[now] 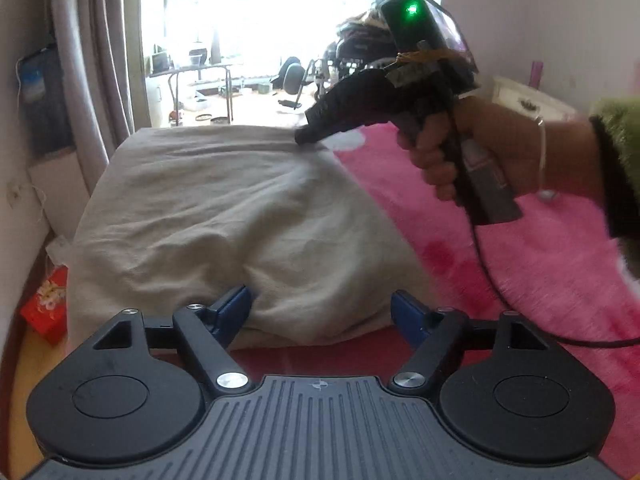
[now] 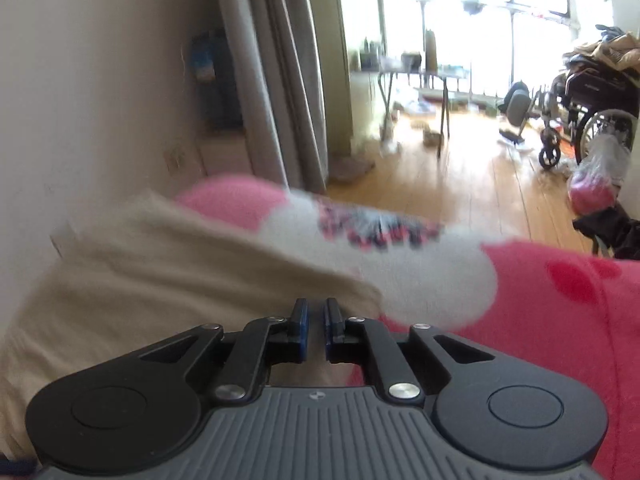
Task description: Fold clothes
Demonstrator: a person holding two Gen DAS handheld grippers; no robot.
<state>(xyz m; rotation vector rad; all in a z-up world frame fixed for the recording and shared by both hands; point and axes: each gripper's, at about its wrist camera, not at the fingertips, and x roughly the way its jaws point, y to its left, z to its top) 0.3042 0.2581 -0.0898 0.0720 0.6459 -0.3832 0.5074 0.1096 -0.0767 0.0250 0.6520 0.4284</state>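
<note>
Beige garment (image 1: 224, 224), folded and rumpled, lying on pink blanket (image 1: 460, 264) of a bed, toward its left edge; left gripper (image 1: 322, 312) at near hem, jaws spread wide to either side of a fabric bulge, gripping nothing; right gripper (image 2: 316, 320) held in right hand (image 1: 472, 148), tip resting at far right corner of garment, jaws drawn narrow with a slim gap, nothing visibly pinched; grey curtain (image 2: 280, 72) at left; wheelchair (image 2: 588, 108) on wooden floor (image 2: 460, 172) beyond.
</note>
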